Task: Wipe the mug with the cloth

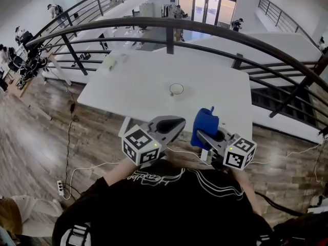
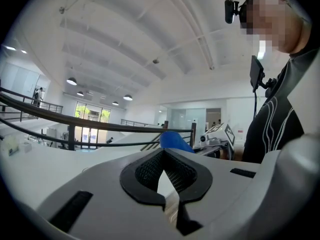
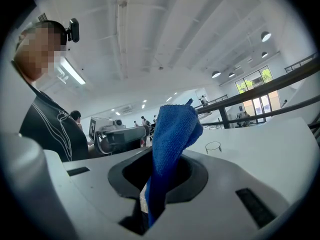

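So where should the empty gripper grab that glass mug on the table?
Probably the side wall of the glass mug, coming level from the near edge with the left gripper: it stands upright and alone on the white table. Its shut jaws must open first.

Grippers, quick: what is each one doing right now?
Left gripper: closed, nothing between its jaws.
Right gripper: closed on the blue cloth.
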Action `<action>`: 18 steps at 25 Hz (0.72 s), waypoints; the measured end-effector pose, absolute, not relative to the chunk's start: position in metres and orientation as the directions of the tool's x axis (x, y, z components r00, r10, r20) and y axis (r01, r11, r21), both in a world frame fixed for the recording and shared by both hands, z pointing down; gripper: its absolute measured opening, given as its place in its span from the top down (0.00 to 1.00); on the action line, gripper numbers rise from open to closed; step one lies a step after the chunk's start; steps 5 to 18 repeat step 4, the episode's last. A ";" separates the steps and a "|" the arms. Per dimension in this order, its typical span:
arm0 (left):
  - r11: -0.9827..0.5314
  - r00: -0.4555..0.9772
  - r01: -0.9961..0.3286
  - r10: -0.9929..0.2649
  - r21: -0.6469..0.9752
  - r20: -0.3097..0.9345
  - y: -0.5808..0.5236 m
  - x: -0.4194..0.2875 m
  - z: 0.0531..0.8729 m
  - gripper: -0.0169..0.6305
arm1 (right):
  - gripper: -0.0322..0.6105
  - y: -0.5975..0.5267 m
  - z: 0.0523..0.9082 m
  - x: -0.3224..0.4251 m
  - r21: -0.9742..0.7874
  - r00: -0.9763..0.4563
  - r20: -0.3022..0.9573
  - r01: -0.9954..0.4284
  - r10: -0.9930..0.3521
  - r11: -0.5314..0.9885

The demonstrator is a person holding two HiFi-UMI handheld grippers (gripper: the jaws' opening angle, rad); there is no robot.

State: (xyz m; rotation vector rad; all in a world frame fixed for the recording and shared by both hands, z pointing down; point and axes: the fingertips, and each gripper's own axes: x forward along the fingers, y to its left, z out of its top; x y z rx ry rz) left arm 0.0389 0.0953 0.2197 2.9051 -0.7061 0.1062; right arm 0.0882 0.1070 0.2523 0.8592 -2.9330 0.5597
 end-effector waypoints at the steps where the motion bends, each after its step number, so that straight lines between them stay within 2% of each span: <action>1: -0.878 0.886 -0.462 -0.451 0.128 0.106 0.094 0.041 0.219 0.96 | 0.87 0.106 0.252 0.091 -0.333 -0.846 0.131 -0.529 -0.518 0.781; 18: -0.877 0.886 -0.463 -0.452 0.128 0.109 0.090 0.049 0.218 0.96 | 0.87 0.102 0.250 0.101 -0.335 -0.841 0.126 -0.535 -0.525 0.776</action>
